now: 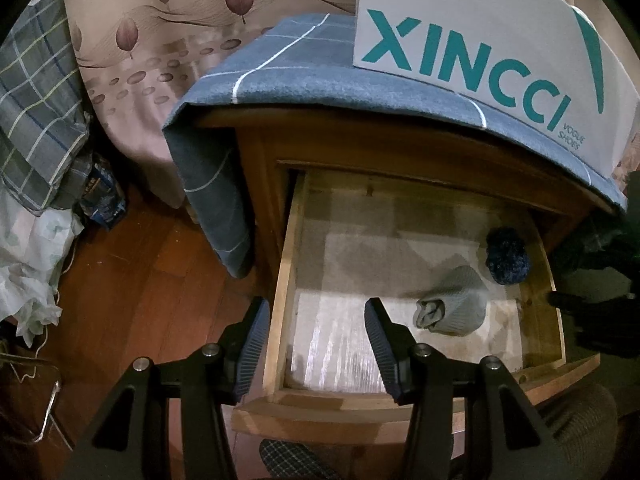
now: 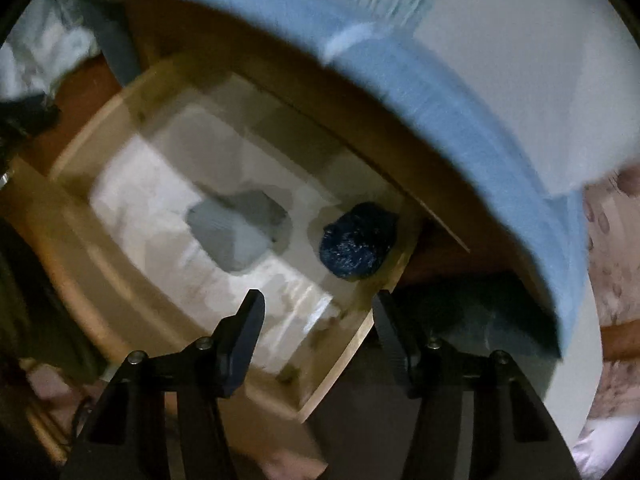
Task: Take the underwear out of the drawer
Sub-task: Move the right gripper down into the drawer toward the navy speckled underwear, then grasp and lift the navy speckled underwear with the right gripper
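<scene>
The wooden drawer (image 1: 280, 280) of the nightstand stands pulled open. Inside lie a rolled grey garment (image 1: 454, 304) and a dark blue rolled bundle (image 1: 507, 258) near the right wall. My left gripper (image 1: 318, 316) is open and empty above the drawer's front left corner. The right wrist view is blurred; there my right gripper (image 2: 318, 312) is open and empty above the drawer's right side (image 2: 352, 344), with the grey garment (image 2: 240, 228) and the blue bundle (image 2: 358, 242) ahead of it. The right gripper shows as a dark shape at the left wrist view's right edge (image 1: 600, 312).
A blue checked cloth (image 1: 312, 64) covers the nightstand top, with a white XINCCI shoe box (image 1: 480, 52) on it. A bed with leaf-patterned sheet (image 1: 152, 48) and plaid bedding (image 1: 36, 112) stands left. Wooden floor (image 1: 140, 292) lies below.
</scene>
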Demonstrator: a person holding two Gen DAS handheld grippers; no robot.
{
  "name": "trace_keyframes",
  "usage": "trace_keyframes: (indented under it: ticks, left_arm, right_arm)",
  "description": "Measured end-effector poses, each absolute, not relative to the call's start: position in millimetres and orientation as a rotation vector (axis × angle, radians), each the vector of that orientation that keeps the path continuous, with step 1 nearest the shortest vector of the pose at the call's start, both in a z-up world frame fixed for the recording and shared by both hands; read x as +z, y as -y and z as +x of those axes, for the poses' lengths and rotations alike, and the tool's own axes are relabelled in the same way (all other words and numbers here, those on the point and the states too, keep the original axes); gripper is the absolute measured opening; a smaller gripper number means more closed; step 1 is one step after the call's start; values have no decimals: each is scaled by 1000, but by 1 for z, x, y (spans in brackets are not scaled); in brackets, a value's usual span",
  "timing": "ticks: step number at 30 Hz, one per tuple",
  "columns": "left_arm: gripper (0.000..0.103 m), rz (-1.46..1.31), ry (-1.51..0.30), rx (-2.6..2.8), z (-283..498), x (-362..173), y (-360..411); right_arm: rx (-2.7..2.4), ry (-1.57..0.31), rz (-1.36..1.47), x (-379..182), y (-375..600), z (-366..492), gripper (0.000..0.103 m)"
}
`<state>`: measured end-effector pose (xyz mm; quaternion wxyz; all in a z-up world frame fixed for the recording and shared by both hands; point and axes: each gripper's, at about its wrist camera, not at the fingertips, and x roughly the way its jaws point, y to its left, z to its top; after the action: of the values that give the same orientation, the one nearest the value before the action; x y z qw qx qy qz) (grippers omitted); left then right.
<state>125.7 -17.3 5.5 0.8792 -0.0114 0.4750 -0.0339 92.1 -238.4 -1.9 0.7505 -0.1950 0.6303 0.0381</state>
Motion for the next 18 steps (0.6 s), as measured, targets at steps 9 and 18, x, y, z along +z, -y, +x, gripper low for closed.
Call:
trace_keyframes:
  ticks: [9,18]
  left_arm:
    - [51,-41,-998,-78,128,4,17]
    - [51,-65,-1009,-83,131,2,13]
  right_arm:
    - [104,-1353,-700,-66,228,109,53]
    - [101,-1323,-920,-107,224,114,51]
